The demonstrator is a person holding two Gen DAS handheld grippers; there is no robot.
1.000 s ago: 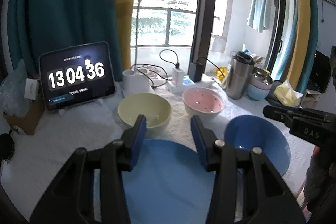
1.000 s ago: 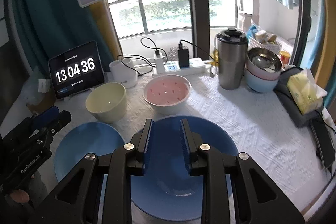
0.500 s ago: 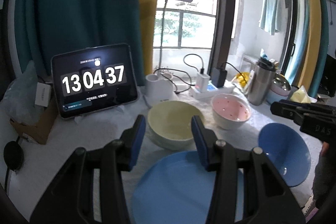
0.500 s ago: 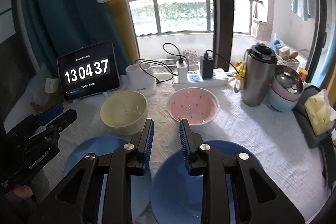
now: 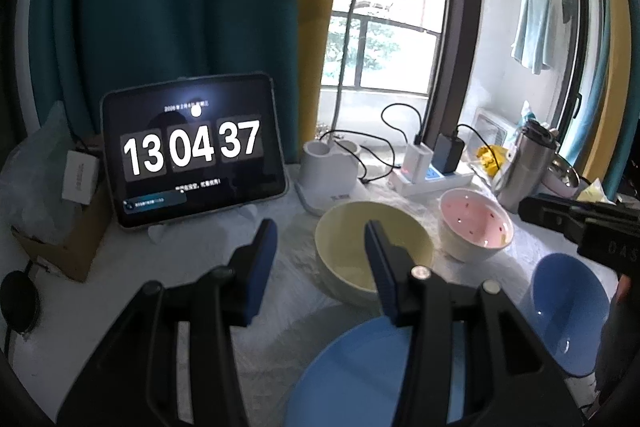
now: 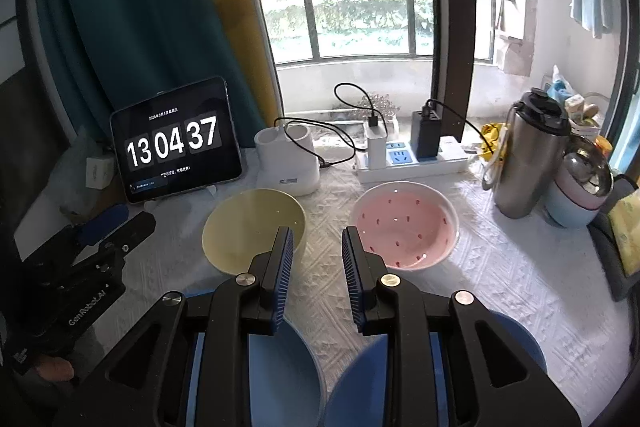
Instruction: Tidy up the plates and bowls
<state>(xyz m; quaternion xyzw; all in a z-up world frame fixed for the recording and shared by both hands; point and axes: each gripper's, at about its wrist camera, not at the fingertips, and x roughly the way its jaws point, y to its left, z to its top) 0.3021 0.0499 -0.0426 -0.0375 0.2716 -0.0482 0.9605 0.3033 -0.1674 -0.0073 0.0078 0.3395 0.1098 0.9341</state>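
- Nearest, the left claw [image 5: 320, 259] and the right claw [image 6: 316, 259] each hover with blue-padded jaws apart, gripping nothing
- Beneath them on the white textured worktop [image 6: 500, 267] lie a flat round blue plate [image 5: 360, 375] and, to its right, a deep blue bowl [image 5: 568, 311]
- Beyond stand a pale yellow round bowl [image 6: 248, 227] and a pink speckled bowl [image 6: 404, 223], near each other but apart
- Farthest, a black tablet showing a clock [image 6: 176, 143]; a steel flask [image 6: 528, 159]
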